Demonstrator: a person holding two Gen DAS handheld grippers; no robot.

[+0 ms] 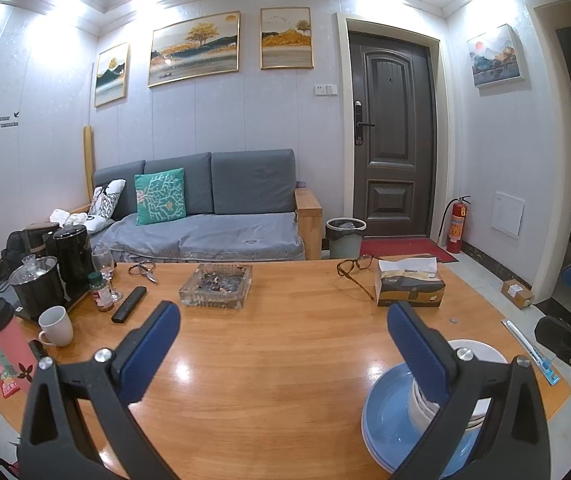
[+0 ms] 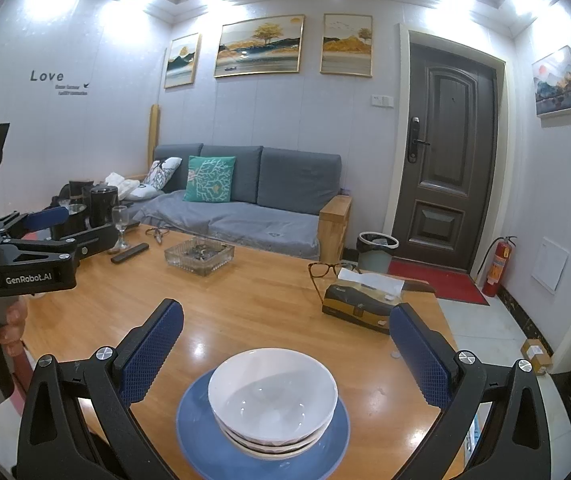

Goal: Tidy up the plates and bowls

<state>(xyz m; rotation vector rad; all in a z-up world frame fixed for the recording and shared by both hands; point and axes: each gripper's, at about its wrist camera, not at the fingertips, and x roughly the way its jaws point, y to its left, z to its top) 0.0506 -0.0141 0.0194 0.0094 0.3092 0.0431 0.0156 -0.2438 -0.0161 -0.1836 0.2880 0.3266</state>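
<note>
Bowls [image 2: 272,400] nested white on blue plate [image 2: 201,428], lower centre of right wrist frame, between wide-open, empty right gripper [image 2: 285,344]. Stacked, by the look of it, to save table [image 2: 269,300] space. Left gripper [image 1: 283,344] equally agape, holding nothing, stack at lower right. Tissue box [image 2: 361,300] beyond.

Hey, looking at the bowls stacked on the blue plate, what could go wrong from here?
1. The white bowls sit nested on the blue plate; lifting the plate alone might tip or slide them.
2. The stack sits near the table edge on the right side, so a nudge from the open right gripper could push it off.
3. The open left gripper has one finger right over the stack in its own view and might knock it.
</note>
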